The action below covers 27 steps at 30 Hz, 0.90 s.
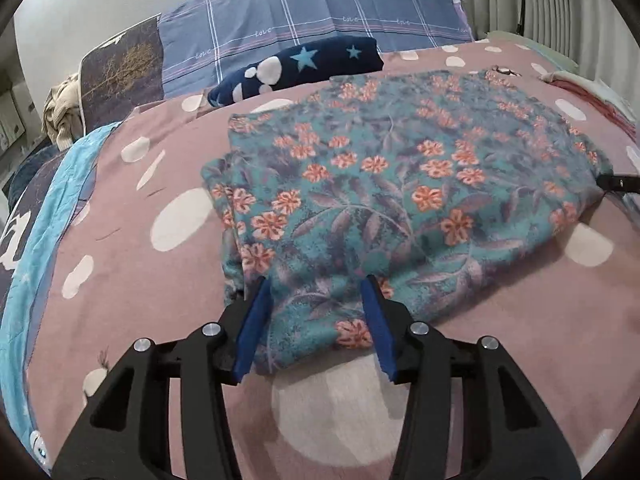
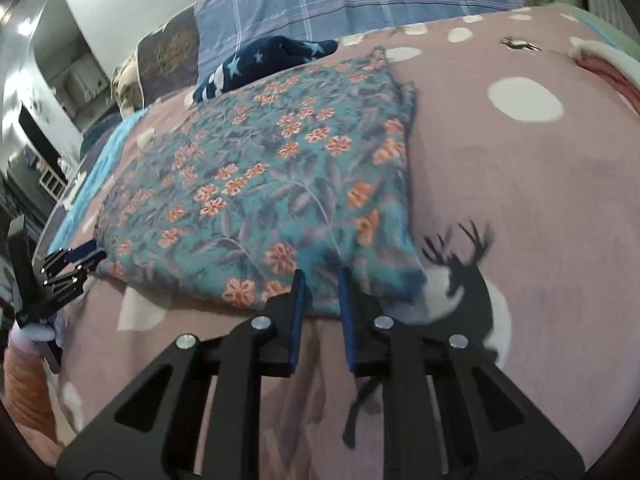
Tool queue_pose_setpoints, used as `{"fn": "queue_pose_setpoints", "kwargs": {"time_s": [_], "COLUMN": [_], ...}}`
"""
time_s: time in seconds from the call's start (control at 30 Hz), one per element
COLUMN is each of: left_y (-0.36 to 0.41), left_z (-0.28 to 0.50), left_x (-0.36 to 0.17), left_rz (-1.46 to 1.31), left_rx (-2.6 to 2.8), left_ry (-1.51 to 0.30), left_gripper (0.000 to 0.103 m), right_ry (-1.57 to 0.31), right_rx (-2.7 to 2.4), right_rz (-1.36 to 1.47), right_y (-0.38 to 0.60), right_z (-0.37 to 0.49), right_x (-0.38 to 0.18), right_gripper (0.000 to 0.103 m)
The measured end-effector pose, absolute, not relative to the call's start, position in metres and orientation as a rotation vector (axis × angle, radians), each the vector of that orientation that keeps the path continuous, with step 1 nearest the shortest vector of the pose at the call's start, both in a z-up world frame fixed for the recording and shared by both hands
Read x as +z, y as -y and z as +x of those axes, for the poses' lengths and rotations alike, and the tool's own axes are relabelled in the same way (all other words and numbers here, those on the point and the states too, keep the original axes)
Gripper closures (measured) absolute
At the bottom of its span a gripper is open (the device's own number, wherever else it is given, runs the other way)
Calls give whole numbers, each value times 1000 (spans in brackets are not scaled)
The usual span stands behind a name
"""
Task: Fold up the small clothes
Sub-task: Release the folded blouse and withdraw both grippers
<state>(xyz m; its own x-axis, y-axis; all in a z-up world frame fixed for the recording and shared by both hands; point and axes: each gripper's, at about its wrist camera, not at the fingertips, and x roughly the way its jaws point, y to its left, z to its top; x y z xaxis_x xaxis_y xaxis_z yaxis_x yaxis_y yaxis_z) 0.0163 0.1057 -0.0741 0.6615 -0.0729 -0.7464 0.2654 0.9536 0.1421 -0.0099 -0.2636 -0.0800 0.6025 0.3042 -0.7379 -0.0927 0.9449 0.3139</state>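
Floral garment (image 1: 400, 184) folded on pink bedspread (image 1: 120, 280), bare bedspread around; left gripper (image 1: 316, 304) apart; right gripper (image 2: 322, 292) narrowly apart.

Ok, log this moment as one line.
step: fold | floral garment: flat on pink bedspread | left gripper: open at near hem | right gripper: open at near hem

The right gripper (image 2: 322, 278) sits at the near edge of the floral garment (image 2: 256, 184) — blue pads narrowly apart, seemingly not pinching cloth. The garment lies on the pink dotted bedspread (image 2: 520, 184); the left gripper (image 2: 74, 260) meets its far-left corner — grip unclear.
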Motion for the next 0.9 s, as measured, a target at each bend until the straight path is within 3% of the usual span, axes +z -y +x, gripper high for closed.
{"fn": "queue_pose_setpoints", "kwargs": {"time_s": [0.23,0.37,0.43,0.53,0.8,0.9], "left_y": [-82,-38,-21,-25,-63,-89], "left_z": [13,29,43,41,19,23], "left_x": [-38,-52,-87,-90,-65,-73], "left_rz": [87,70,118,87,9,24], "left_rx": [-344,-449,-450,-463,-400,-280], "left_ry": [-727,-774,-921,-904,-829,-867], "left_gripper": [54,53,46,44,44,43], "right_ry": [-807,-786,-808,-906,-795,-870], "right_rx": [230,381,422,355,244,146], "right_rz": [264,232,151,-11,161,159], "right_y": [253,200,176,159,236,263], "right_z": [-24,-14,-9,1,-23,-23], "right_x": [-44,-33,-40,-80,-44,-64], "right_gripper": [80,77,62,63,62,64]}}
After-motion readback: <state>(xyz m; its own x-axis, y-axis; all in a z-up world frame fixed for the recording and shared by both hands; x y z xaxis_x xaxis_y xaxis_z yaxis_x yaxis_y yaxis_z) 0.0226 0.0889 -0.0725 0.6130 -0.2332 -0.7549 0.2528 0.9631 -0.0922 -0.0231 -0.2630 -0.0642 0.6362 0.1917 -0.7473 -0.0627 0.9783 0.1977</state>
